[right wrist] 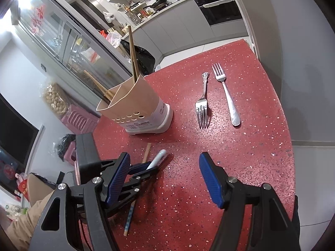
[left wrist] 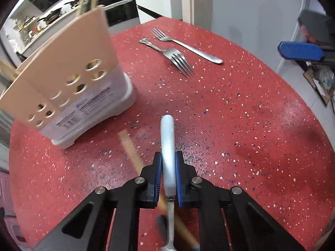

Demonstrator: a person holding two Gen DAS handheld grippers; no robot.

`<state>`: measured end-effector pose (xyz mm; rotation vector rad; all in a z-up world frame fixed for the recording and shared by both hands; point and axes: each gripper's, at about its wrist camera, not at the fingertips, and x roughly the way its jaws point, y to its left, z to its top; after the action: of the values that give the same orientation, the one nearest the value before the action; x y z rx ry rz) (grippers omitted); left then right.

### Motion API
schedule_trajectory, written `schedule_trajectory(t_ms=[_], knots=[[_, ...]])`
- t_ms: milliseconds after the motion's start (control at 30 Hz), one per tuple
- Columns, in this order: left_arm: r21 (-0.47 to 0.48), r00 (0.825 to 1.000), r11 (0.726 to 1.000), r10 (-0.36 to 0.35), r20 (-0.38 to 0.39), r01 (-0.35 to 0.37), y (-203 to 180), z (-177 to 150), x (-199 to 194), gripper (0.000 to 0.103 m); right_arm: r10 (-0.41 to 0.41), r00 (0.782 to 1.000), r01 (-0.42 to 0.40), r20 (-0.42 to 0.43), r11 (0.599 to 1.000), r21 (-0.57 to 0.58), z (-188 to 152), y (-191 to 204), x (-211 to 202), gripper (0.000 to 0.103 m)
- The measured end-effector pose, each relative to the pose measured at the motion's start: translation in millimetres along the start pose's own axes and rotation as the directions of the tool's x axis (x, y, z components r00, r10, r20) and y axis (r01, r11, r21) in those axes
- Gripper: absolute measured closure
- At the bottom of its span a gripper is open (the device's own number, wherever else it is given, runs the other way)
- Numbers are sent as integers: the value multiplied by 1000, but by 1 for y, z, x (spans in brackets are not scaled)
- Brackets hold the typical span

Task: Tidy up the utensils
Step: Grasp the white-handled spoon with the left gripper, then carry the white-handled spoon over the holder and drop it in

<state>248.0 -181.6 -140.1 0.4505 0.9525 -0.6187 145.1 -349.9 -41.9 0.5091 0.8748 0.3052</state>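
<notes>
Pinched between the pads of the left gripper (left wrist: 168, 175) is a pale blue utensil handle (left wrist: 167, 146), lifted over a chopstick (left wrist: 134, 152) on the red table (left wrist: 240, 125). Right gripper (right wrist: 165, 179) hangs spread wide, touching nothing. Two forks (right wrist: 202, 108) lie far right near the table's edge, well apart from the beige holder (right wrist: 136, 102) at far left.

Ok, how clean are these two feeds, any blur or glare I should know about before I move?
Left wrist view: the chopstick under the left gripper is motion-smeared, the pale-handled utensil it clamps stays sharp; the right gripper at the edge is blurred. Right wrist view: crisp forks, strong fisheye bending, white glare on the glass door top left.
</notes>
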Motion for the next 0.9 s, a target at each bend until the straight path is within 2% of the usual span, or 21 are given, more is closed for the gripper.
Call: schedule_trajectory(t_ms=[200, 267, 500, 600, 900], knots=[[-112, 994, 994, 17, 110, -5, 21, -8, -54, 68, 5, 1000, -5, 2, 1000, -9, 1, 4, 1, 31], [-164, 989, 986, -1, 151, 26, 32, -14, -72, 68, 10, 1000, -10, -3, 1000, -9, 1, 6, 3, 31], [-301, 967, 952, 30, 254, 49, 72, -20, -146, 68, 20, 1000, -20, -9, 999, -38, 2, 19, 6, 31], [-347, 947, 936, 58, 316, 59, 84, -16, -175, 68, 23, 1000, -23, -6, 999, -44, 4, 22, 5, 31], [-422, 869, 902, 135, 476, 92, 129, 19, -257, 68, 29, 1000, -29, -1, 998, -59, 11, 26, 4, 31]])
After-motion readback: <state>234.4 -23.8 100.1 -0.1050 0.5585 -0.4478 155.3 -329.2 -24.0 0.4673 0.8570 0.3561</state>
